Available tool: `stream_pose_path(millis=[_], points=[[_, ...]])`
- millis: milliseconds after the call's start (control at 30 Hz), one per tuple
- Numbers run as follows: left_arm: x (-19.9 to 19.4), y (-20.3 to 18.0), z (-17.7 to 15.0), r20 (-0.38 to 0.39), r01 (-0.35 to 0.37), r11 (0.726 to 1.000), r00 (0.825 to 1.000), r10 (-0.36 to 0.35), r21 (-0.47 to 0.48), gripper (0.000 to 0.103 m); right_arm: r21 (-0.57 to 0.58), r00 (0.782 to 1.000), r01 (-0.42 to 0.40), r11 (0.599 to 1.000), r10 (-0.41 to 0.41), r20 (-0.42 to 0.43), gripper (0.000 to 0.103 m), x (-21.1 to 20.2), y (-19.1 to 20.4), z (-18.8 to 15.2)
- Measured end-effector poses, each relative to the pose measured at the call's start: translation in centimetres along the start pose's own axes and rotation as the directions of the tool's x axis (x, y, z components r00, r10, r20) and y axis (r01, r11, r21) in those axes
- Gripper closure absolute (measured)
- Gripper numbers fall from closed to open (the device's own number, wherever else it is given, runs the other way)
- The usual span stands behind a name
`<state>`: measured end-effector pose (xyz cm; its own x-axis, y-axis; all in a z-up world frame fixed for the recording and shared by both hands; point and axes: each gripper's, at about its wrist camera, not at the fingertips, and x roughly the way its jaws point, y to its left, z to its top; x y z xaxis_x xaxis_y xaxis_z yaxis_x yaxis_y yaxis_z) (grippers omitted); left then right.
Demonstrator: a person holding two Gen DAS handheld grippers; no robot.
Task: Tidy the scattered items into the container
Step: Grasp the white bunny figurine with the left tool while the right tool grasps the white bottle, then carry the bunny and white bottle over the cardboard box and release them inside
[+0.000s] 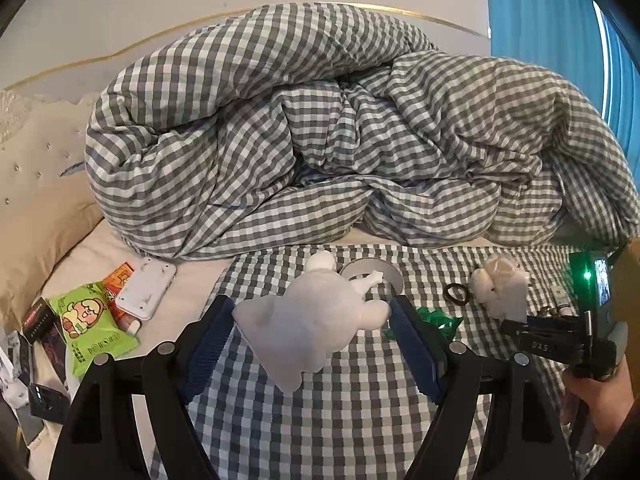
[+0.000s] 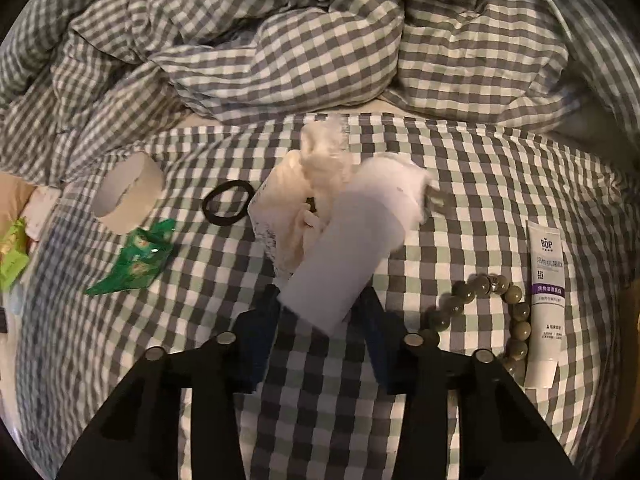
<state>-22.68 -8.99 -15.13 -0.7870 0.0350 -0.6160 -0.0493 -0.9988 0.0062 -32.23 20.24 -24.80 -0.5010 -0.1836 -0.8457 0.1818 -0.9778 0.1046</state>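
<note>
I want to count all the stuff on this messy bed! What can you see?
checked duvet: 1, grey and white, heaped at the back
white plush toy: 1, between the left fingers
tissue wad: 1, white, held at the right fingers
tape roll: 1, cream, on the checked sheet
hair tie: 1, black, beside the tissue
green wrapper: 1, crumpled, near the tape roll
bead bracelet: 1, olive green, right side
tube: 1, white with purple band, far right
snack packet: 1, lime green, left edge
white flat device: 1, beside the packet
left hand-held gripper: 1, black with blue pads
right hand-held gripper: 1, black with blue pads
</note>
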Motion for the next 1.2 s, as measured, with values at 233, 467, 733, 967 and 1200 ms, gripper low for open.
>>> stream_pose_path(millis=[233,467,733,967,1200], points=[[-0.2,-1.8,-0.3,-0.001,0.023,1.0,1.0,-0.023,-0.006,0.022,-0.015,0.997,-0.051,0.999,0.052,0.064,0.068,-3.5,-1.0,-0.3],[-2.3,-4.5,0.3,0.032,0.028,1.0,0.999,-0.027,-0.015,0.022,-0.051,0.984,-0.075,0.996,0.083,0.155,0.071,-9.2,-1.9,-1.1],[-6.7,-6.9,1.4,0.082,0.03,0.998,0.996,-0.025,-0.063,0.022,-0.081,0.96,-0.087,0.993,0.106,0.26,0.072,-16.4,-2.1,-2.4],[-10.3,-10.4,2.4,0.13,0.059,0.997,0.99,-0.053,-0.042,0.022,-0.087,0.933,-0.093,0.992,0.118,0.341,0.073,-22.6,-3.5,-3.6],[-13.2,-15.0,3.6,0.167,0.12,0.993,0.979,-0.118,-0.002,0.022,-0.075,0.905,-0.066,0.995,0.091,0.415,0.074,-28.0,-6.3,-4.6]])
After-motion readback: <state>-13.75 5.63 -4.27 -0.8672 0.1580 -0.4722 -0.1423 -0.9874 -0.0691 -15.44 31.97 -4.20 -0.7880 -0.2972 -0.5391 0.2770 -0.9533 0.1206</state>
